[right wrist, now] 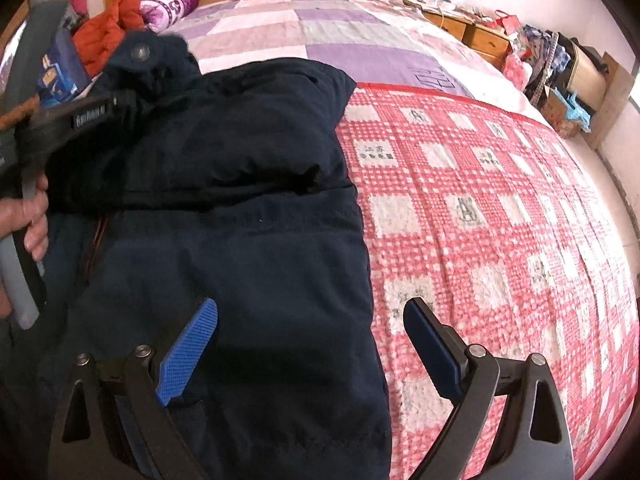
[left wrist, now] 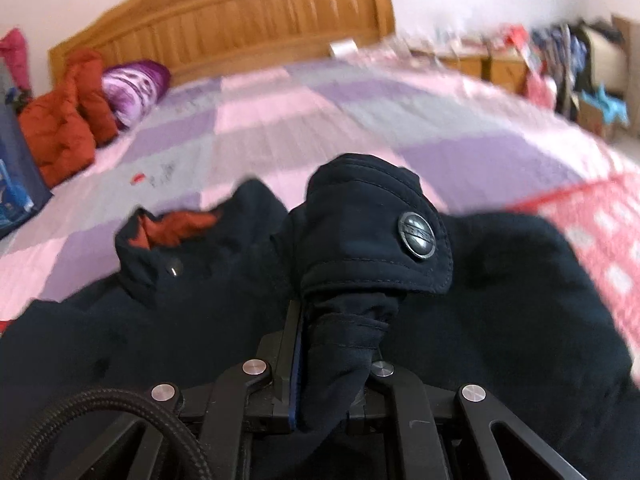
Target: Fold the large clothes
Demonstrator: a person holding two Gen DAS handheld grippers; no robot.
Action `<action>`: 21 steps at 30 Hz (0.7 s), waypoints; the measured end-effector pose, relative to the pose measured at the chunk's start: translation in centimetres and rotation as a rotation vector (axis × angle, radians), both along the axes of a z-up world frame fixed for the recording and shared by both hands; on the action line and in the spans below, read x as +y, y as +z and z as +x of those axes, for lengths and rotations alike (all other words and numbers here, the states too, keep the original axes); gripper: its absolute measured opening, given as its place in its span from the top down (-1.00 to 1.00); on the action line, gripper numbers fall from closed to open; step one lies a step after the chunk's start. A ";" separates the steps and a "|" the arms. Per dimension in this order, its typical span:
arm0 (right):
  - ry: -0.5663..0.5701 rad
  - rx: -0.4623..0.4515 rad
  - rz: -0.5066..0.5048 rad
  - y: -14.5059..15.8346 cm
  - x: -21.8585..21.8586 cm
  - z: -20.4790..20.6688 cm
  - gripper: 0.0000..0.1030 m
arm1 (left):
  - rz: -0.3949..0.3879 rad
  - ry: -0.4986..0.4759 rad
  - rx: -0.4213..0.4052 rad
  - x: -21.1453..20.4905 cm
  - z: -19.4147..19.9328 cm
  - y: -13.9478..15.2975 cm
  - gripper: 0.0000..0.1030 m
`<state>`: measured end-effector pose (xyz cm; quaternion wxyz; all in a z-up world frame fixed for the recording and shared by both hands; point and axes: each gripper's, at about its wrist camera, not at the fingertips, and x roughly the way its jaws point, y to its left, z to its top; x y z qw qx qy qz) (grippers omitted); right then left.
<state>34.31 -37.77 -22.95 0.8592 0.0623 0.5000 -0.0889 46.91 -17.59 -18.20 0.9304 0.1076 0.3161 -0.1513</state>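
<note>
A large dark navy jacket (right wrist: 240, 200) lies spread over the near left part of the bed, its right edge straight along the checked blanket. My left gripper (left wrist: 332, 344) is shut on a bunched navy cuff (left wrist: 360, 220) with a round metal snap button (left wrist: 416, 236); the fabric hides its fingertips. In the right wrist view that cuff (right wrist: 160, 60) is raised at the jacket's far left end, with a hand (right wrist: 32, 216) on the left tool's handle. My right gripper (right wrist: 310, 320) stands wide open just above the jacket's near right edge, nothing between its blue pads (right wrist: 188, 352).
A red and white checked blanket (right wrist: 480, 220) covers the bed's right side, over a purple and pink quilt (right wrist: 300, 28). An orange-red jacket (left wrist: 68, 120) and a purple pillow (left wrist: 132, 88) lie by the wooden headboard (left wrist: 240, 12). A wooden cabinet (right wrist: 472, 32) and clutter stand at the far right.
</note>
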 end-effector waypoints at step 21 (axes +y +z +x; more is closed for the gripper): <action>-0.087 -0.063 0.023 1.8 -0.1 1.4 -0.87 | -0.130 -0.196 0.007 3.4 -6.9 2.0 -0.61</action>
